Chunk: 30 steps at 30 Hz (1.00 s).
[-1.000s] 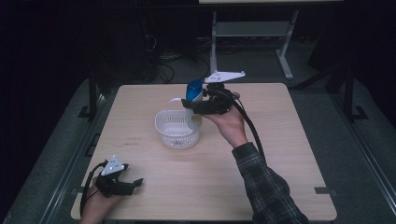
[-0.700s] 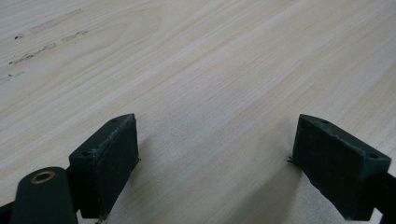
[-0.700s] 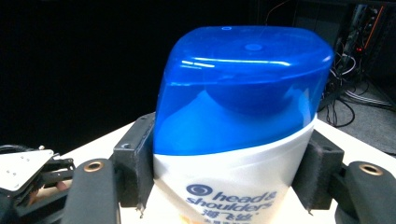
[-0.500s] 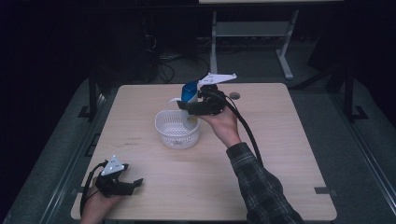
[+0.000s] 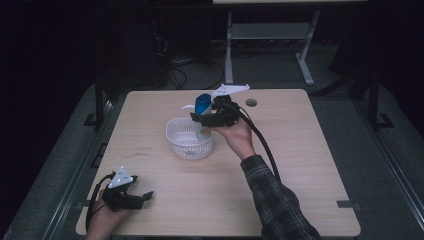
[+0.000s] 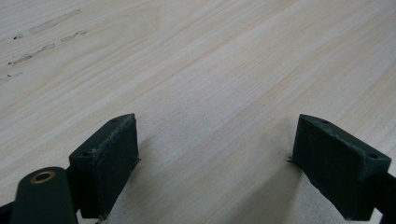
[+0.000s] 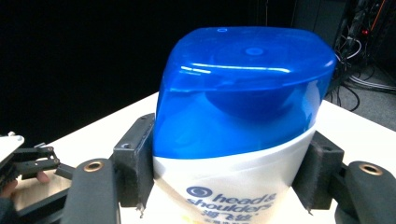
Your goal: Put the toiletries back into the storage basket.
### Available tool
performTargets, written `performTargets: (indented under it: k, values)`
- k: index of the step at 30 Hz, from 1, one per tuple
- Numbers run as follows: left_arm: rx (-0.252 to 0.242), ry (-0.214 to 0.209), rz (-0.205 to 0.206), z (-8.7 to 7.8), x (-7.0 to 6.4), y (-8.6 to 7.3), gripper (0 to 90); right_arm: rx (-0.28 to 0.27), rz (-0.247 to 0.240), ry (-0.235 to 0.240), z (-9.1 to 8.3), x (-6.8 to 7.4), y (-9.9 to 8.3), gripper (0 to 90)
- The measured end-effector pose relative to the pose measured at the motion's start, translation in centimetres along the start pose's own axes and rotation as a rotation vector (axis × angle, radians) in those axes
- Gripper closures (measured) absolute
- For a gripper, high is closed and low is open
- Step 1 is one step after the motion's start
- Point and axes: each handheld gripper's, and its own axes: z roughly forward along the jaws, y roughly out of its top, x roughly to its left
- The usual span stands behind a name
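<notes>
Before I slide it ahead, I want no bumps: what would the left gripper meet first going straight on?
Probably nothing: the left gripper is open over bare table, and the way looks free as far as shown.

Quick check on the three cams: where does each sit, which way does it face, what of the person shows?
High view: fixed above the person's side, facing forward and down on the table; both forearms, left gripper, right gripper by the white basket.
Left gripper view: on the left gripper, facing bare tabletop; jaws apart.
Right gripper view: on the right gripper, jaws clamping the shampoo bottle; the other hand at far left.
Shared: the bottle in high and right gripper views.
</notes>
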Motion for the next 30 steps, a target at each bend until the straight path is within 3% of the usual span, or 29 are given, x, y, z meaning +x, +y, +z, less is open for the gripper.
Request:
performTargets:
  k: [30]
  values:
    - [-0.002, -0.001, -0.001, 0.0, 0.0, 0.0, 13.5, 0.091, -0.016, -0.007, 2.8, -0.2, -3.4, 33.0]
